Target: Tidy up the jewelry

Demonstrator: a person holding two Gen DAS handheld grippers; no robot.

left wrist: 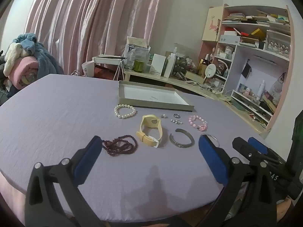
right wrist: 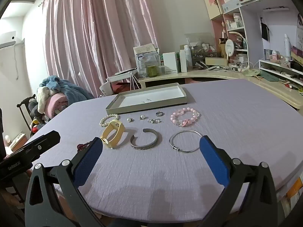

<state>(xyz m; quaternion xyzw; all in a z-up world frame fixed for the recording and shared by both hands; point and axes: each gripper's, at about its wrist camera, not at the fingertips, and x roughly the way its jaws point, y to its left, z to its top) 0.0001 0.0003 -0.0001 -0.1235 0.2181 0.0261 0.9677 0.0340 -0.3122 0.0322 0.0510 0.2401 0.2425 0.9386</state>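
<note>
Jewelry lies on a purple tablecloth (left wrist: 56, 117) in front of an empty shallow grey tray (left wrist: 151, 105) (right wrist: 144, 108). There is a white pearl bracelet (left wrist: 125, 111) (right wrist: 108, 119), a yellow watch (left wrist: 150, 130) (right wrist: 113, 133), a dark red bead necklace (left wrist: 121, 144), a silver cuff (left wrist: 181, 141) (right wrist: 146, 141), a thin silver bangle (right wrist: 184, 141), a pink bead bracelet (left wrist: 197, 123) (right wrist: 184, 116), a ring (left wrist: 176, 115) (right wrist: 159, 113) and small earrings (left wrist: 176, 122) (right wrist: 154, 121). My left gripper (left wrist: 149, 155) is open above the near table. My right gripper (right wrist: 151, 151) is open, just before the cuff and bangle.
A cluttered beige desk (right wrist: 208, 73) with bottles and boxes stands behind the table. Shelves (left wrist: 255, 43) fill the right wall. A chair piled with blankets (left wrist: 24, 64) is at the left. Pink curtains hang behind.
</note>
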